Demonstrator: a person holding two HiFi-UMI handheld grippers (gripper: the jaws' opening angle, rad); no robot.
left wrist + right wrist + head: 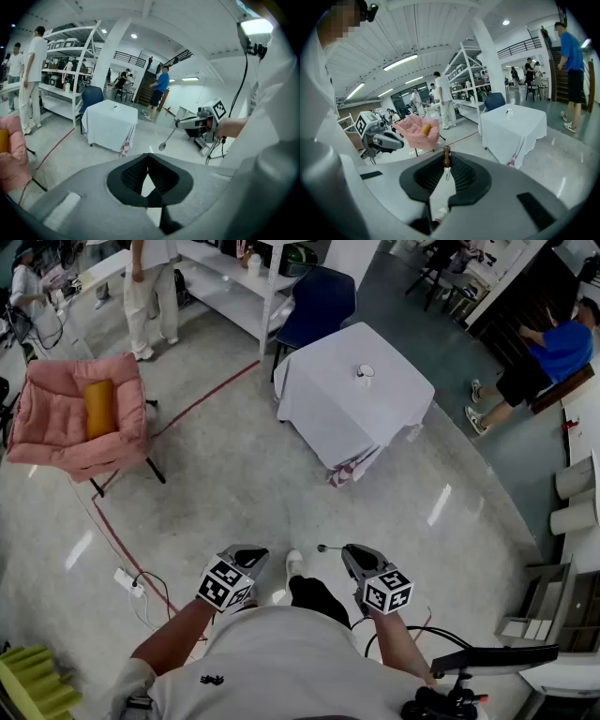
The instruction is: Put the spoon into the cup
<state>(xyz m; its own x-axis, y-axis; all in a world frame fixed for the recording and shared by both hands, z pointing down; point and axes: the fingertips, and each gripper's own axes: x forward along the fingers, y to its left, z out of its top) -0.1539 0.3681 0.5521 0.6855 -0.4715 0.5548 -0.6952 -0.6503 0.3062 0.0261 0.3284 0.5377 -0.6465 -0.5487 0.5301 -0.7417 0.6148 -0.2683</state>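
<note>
A small white cup (365, 374) stands on a table draped in white cloth (352, 404), far ahead across the floor. The same cup (509, 112) shows in the right gripper view and, tiny, as the cup (115, 107) in the left gripper view. My right gripper (352, 553) is shut on a spoon (325, 547), whose metal bowl points left. The spoon's brown handle end (446, 154) sticks up between the pads. The spoon (166, 139) hangs from the right gripper (187, 123). My left gripper (251, 555) is held beside it, shut and empty.
A pink chair (56, 423) with an orange cushion stands at the left. A red cable (202, 401) and a power strip (127, 582) lie on the shiny floor. A blue chair (319, 298) and white shelving (230, 282) sit behind the table. People stand at the back and right.
</note>
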